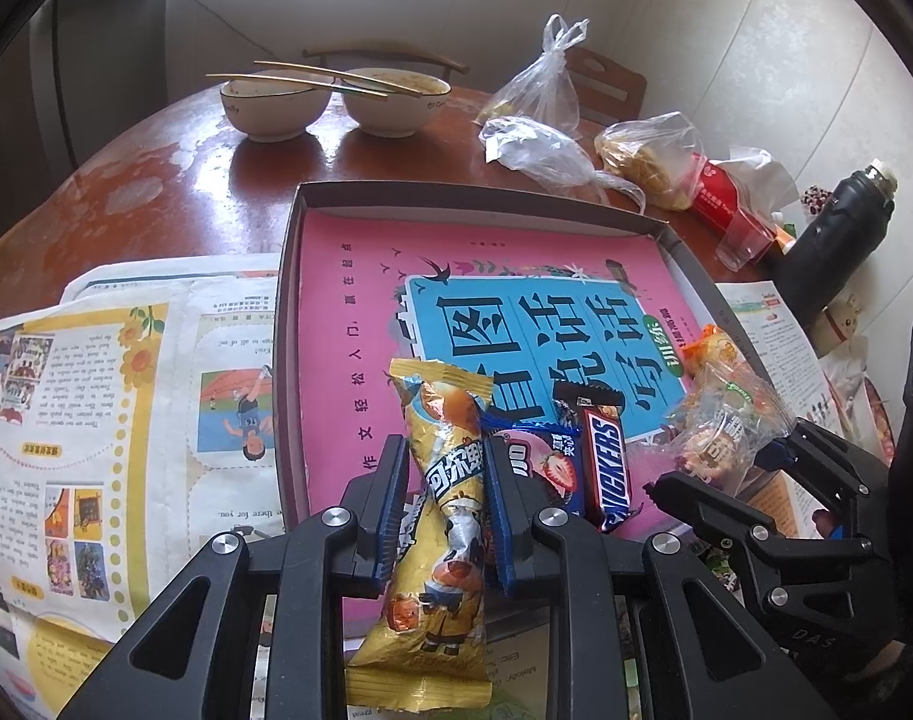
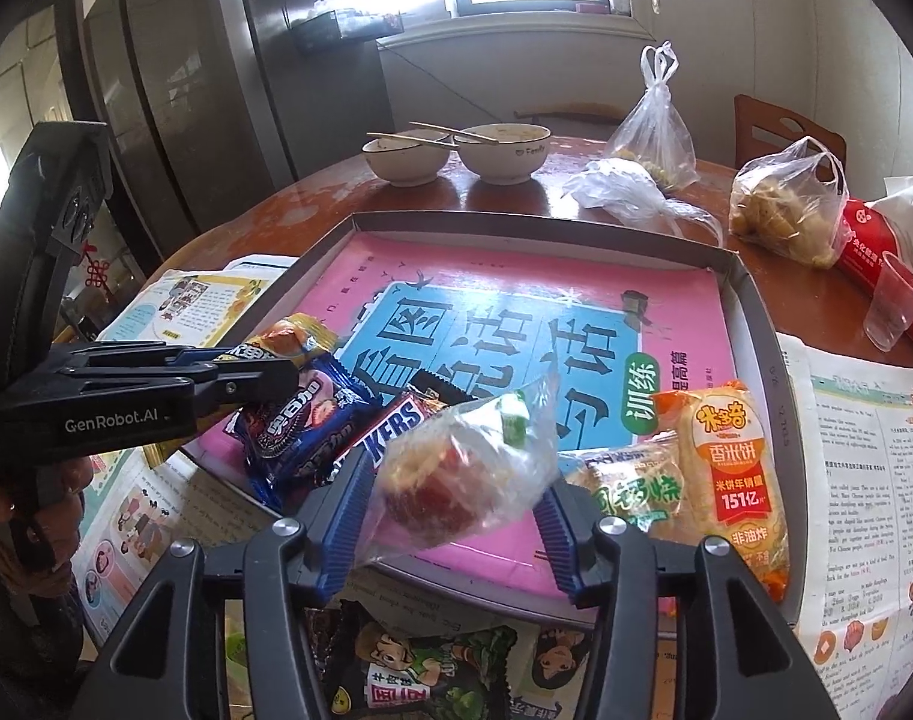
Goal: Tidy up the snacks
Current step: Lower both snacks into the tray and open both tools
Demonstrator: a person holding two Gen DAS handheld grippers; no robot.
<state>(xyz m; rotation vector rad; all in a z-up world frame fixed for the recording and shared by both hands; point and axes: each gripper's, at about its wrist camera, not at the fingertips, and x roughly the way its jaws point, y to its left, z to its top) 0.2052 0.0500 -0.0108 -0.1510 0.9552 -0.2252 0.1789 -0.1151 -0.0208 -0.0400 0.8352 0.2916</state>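
Snacks sit along the near edge of the tray (image 2: 750,294) on the round table (image 1: 174,162): Snickers bar (image 1: 606,468), Oreo pack (image 2: 300,414), rice crackers (image 2: 732,468). L gripper (image 1: 447,468) pinches the yellow snack pack (image 1: 441,510). R gripper (image 2: 456,492) stands spread around the clear candy bag (image 2: 468,468), right pad apart from it. Bowls (image 2: 456,156) w/ chopsticks & plastic bags (image 2: 654,138) crowd the far edge.

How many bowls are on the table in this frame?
2. Both stand side by side at the table's far edge beyond the tray: the left bowl and the right bowl, each with chopsticks resting across its rim. None seem hidden.
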